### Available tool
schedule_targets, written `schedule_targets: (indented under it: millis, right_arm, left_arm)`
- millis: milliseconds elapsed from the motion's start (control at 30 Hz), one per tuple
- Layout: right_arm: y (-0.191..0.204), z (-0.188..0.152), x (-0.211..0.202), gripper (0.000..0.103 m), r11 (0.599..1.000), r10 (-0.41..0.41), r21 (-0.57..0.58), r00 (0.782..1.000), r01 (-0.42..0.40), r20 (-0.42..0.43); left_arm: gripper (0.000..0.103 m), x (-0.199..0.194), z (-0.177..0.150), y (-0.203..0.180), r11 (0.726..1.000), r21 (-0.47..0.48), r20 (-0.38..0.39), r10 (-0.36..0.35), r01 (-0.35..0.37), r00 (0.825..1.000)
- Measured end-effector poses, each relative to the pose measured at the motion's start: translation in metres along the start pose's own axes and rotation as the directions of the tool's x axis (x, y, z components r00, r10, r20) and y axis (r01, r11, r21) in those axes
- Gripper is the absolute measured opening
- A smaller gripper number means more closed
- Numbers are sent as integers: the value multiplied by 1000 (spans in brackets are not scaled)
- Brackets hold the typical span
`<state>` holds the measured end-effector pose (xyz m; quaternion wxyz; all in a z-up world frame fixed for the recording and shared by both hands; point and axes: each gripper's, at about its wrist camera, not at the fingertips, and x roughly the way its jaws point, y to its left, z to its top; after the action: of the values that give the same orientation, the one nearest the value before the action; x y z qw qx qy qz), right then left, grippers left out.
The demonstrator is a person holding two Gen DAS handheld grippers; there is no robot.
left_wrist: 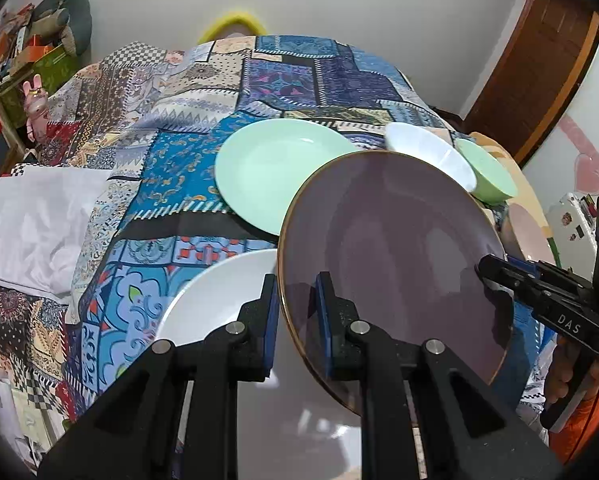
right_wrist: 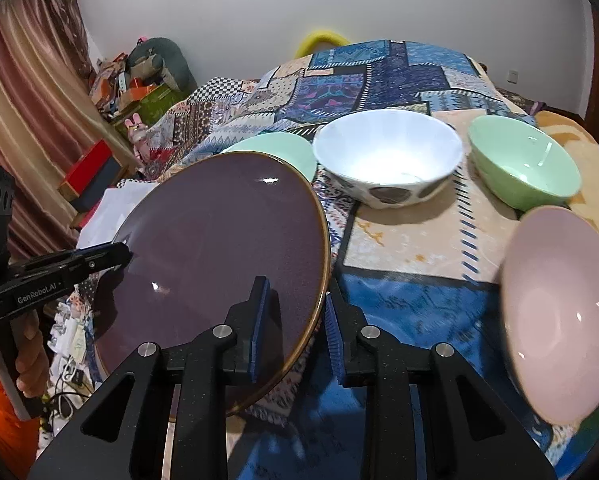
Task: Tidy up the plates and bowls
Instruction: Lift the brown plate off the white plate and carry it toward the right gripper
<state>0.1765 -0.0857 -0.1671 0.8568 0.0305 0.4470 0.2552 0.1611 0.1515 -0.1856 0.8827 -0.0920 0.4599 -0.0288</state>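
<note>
A dark purple plate (left_wrist: 391, 248) with a gold rim hangs tilted above the bed, held from both sides. My left gripper (left_wrist: 295, 284) is shut on its left rim, and in the right wrist view that gripper (right_wrist: 123, 252) bites the same edge. My right gripper (right_wrist: 295, 292) is shut on the plate's (right_wrist: 219, 256) right rim; its tip (left_wrist: 485, 264) shows at the plate's far side. Under the purple plate lies a white plate (left_wrist: 219, 300). A mint plate (left_wrist: 275, 168) rests further back. A white bowl (right_wrist: 387, 156), a green bowl (right_wrist: 523, 160) and a pink bowl (right_wrist: 559, 312) stand to the right.
A patchwork bedspread (left_wrist: 171, 160) covers the bed under everything. A folded white cloth (left_wrist: 39, 220) lies at its left edge. Boxes and toys (left_wrist: 31, 52) crowd a shelf at the far left, and a wooden door (left_wrist: 539, 72) stands at the right.
</note>
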Motion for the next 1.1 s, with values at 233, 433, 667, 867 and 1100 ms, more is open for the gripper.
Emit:
schedule_targets:
  millis: [233,433,667,867,1100]
  right_arm:
    - [-11,-10,-17,24,1000,-8,6,1000,8,7]
    - [-26,-21,-30,24,1000,-16,13,1000,15,8]
    - [-41,-33,-39,24,999,-20,29,1000,20,4]
    - [-51,-44,-41,24,999,-22,46,1000,22,-9]
    - [-67,-55,-38,24,996,-31,81,999,34,-34]
  left_arm:
    - [17,-11,-8,-24,1000,8,5,-14,14,1000]
    - [17,-13,-20,-46,1000,15,-16,-25,25,1000]
    - [17,-7,-31,-65,999,7,-41,-37,37,998]
    - [17,4,-39,-77,999,-2,-77,-45,45,996]
    - [17,27,-46,-90,998,4,-127,-60,61,990]
